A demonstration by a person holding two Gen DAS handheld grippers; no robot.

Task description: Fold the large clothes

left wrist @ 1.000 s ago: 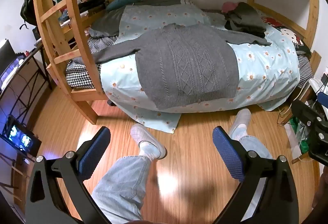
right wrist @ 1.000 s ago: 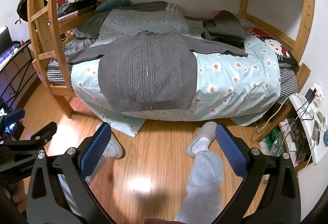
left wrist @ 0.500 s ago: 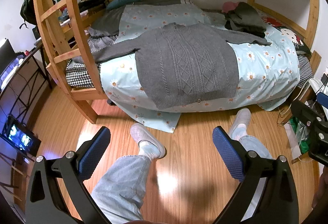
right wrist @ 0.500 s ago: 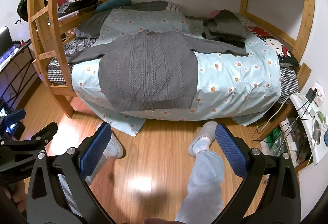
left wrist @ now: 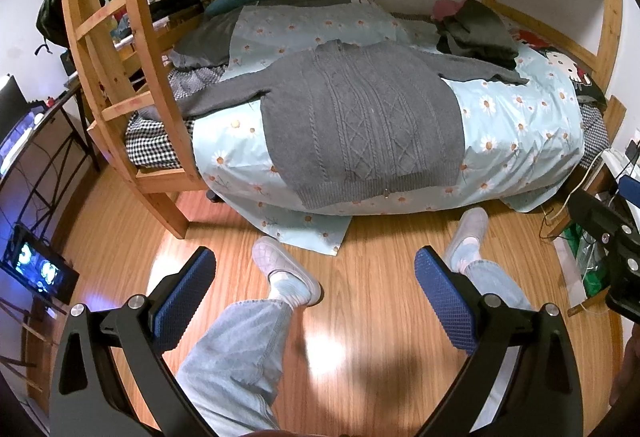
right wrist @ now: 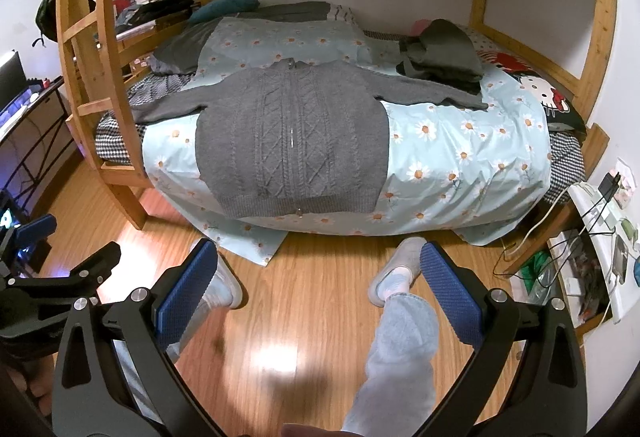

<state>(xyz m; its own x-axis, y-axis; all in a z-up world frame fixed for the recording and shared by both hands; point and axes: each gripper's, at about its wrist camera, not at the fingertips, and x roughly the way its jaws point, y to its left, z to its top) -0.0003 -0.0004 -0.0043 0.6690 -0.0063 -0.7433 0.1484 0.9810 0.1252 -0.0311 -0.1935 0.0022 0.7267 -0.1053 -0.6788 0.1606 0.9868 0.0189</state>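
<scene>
A grey cable-knit zip sweater (left wrist: 360, 125) lies flat, front up, on the light blue daisy bedspread (left wrist: 520, 117), sleeves spread to both sides, hem at the bed's near edge. It also shows in the right wrist view (right wrist: 292, 141). My left gripper (left wrist: 316, 293) is open and empty, held over the wooden floor well short of the bed. My right gripper (right wrist: 320, 277) is open and empty too, also over the floor in front of the bed. The right gripper's body shows at the left view's right edge (left wrist: 608, 233).
A pile of dark folded clothes (right wrist: 440, 57) sits on the bed behind the right sleeve. A wooden bunk ladder (left wrist: 120, 69) stands left. The person's legs and grey slippers (left wrist: 284, 269) are on the floor. A low table with cables (right wrist: 592, 237) stands right.
Both grippers have moved slightly closer to the bed; the sweater looks a little larger and lower in view. The person's feet have shifted a step. Both grippers stay open.
</scene>
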